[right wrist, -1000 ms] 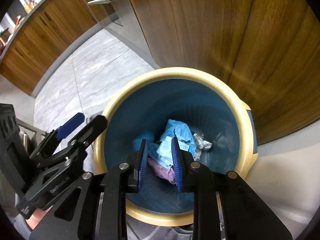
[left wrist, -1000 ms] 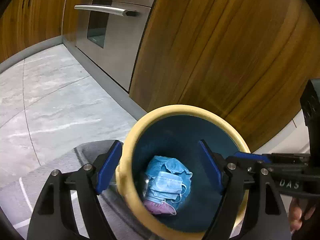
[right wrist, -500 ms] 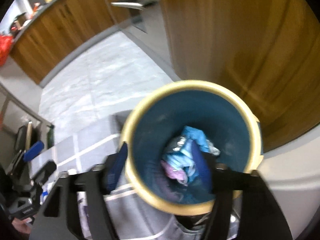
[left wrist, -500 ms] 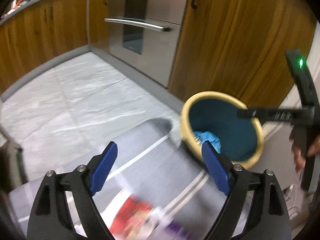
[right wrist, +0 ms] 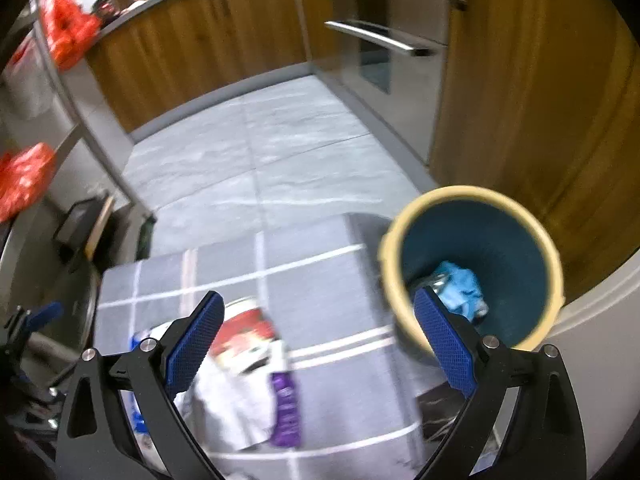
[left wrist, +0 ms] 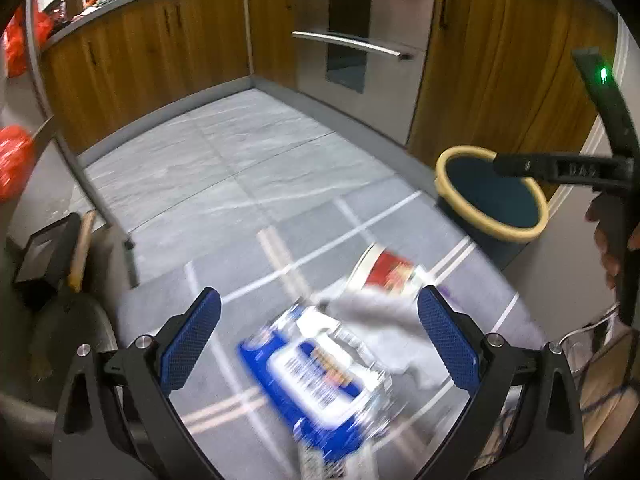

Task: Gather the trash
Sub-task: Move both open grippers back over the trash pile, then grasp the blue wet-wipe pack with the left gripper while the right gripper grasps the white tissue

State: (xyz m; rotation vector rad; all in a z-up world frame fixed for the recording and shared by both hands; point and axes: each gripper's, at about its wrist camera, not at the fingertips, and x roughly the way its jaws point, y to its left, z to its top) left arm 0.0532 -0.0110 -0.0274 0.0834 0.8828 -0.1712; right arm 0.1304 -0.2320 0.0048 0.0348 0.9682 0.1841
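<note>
The yellow-rimmed teal bin [right wrist: 460, 193] stands by the wooden cabinet, with blue crumpled trash [right wrist: 460, 288] at its bottom. In the left wrist view the bin [left wrist: 452, 162] is far right. My left gripper [left wrist: 320, 340] hovers over the grey mat [left wrist: 360, 220], its jaws opening and nothing between them. Below it lie a blurred blue-and-white wrapper [left wrist: 316, 384], crumpled white paper [left wrist: 376, 312] and a red-and-white packet [left wrist: 392, 272]. My right gripper [right wrist: 320, 338] hangs left of the bin, jaws opening and empty, above the red-and-white packet [right wrist: 244, 332] and a purple wrapper [right wrist: 286, 408].
Wooden cabinets [left wrist: 160, 52] and a steel oven [left wrist: 352, 40] with bar handles line the far side of the grey tiled floor [left wrist: 224, 160]. A metal rack with red bags [right wrist: 64, 28] stands at the left. A wire basket [left wrist: 592, 344] is at the right.
Both grippers have pulled back and up from the bin's mouth to over the mat. The right jaws went from nearly shut to wide. The litter on the mat has come into view.
</note>
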